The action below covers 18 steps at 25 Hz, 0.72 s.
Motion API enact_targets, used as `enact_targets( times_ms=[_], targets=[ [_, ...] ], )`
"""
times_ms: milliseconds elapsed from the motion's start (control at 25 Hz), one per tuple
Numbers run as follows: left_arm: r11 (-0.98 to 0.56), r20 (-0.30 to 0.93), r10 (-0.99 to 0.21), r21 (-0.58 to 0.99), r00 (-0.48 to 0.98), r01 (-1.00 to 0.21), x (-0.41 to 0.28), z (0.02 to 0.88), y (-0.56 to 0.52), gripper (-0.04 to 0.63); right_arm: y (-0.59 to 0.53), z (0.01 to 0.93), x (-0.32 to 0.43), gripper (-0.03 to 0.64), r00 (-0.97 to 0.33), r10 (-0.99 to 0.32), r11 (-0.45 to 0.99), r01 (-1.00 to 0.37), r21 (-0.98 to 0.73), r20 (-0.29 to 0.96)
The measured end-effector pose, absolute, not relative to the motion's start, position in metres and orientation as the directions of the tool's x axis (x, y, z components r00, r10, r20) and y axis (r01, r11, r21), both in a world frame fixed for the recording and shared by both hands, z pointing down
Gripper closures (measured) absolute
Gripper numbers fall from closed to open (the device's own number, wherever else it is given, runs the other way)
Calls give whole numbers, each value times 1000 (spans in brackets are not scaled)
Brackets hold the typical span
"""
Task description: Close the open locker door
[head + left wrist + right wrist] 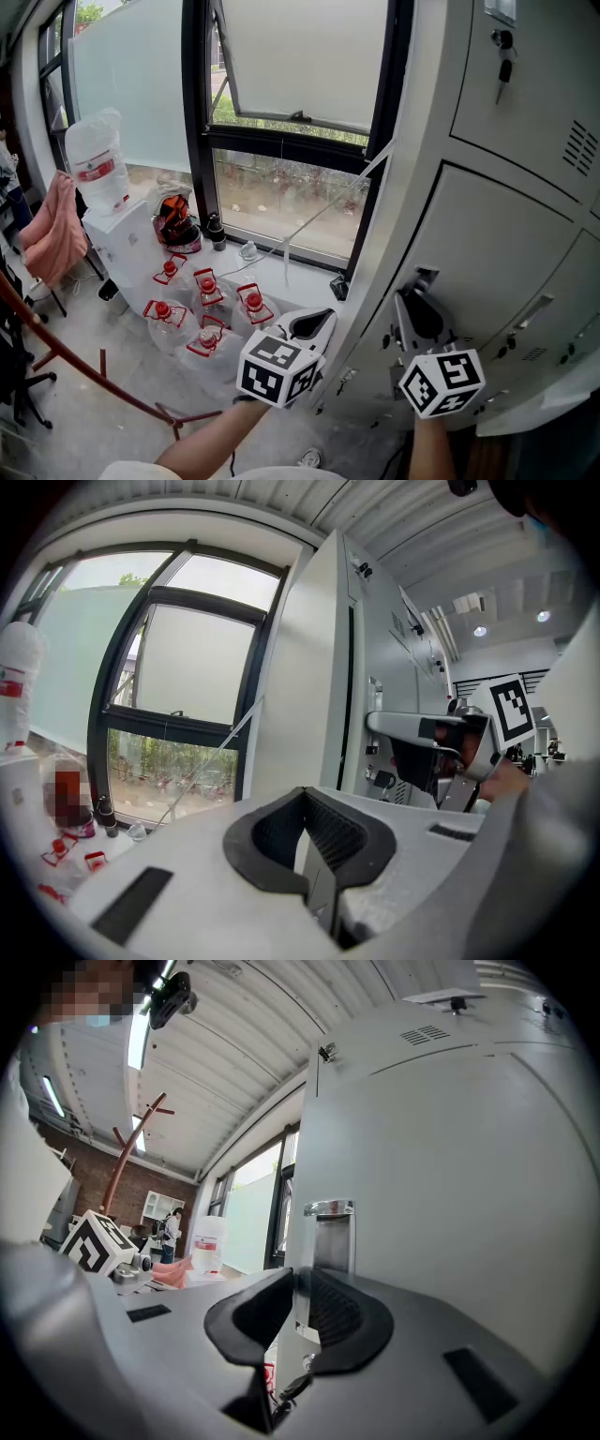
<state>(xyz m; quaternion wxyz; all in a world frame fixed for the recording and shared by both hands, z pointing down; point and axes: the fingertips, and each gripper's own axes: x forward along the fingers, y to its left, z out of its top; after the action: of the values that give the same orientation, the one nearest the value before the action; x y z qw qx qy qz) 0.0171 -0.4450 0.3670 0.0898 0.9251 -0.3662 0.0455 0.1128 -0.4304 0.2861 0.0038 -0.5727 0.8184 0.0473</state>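
A bank of pale grey lockers [525,141] fills the right side of the head view. One middle door [497,253] carries a small metal handle [424,278] at its left edge. My right gripper [419,317] is at that edge just below the handle. In the right gripper view the door's thin edge [302,1321] runs between the pads, which press on it, with the handle [329,1237] just above. My left gripper [315,326] hovers left of the lockers, shut and empty, aimed at the locker side [300,667]. From there the right gripper [433,750] shows at the door.
A dark-framed window [291,122] stands behind. Several water jugs with red caps [202,314] sit on the floor below it, beside a white water dispenser [117,225]. A key hangs in an upper locker [503,66]. A pink cloth on a chair [54,230] is at far left.
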Motion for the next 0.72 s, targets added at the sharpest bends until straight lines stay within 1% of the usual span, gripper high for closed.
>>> enact_targets(
  times_ms=[240,480,720],
  targets=[
    [-713,148,-673,132,725,-689,16,366,-443,589,-430,287,114,561,-345,-937,339,-937,84,-63],
    [-713,150,-671,136,726,-688,15,368,-439,589,-429,290,116,561,-319,-947,312,-943,112,-48],
    [-718,146,-667,134,731,-683,16,366,-433,589,-424,293,114,561,-332,-943,327,-940,100,-38]
  ],
)
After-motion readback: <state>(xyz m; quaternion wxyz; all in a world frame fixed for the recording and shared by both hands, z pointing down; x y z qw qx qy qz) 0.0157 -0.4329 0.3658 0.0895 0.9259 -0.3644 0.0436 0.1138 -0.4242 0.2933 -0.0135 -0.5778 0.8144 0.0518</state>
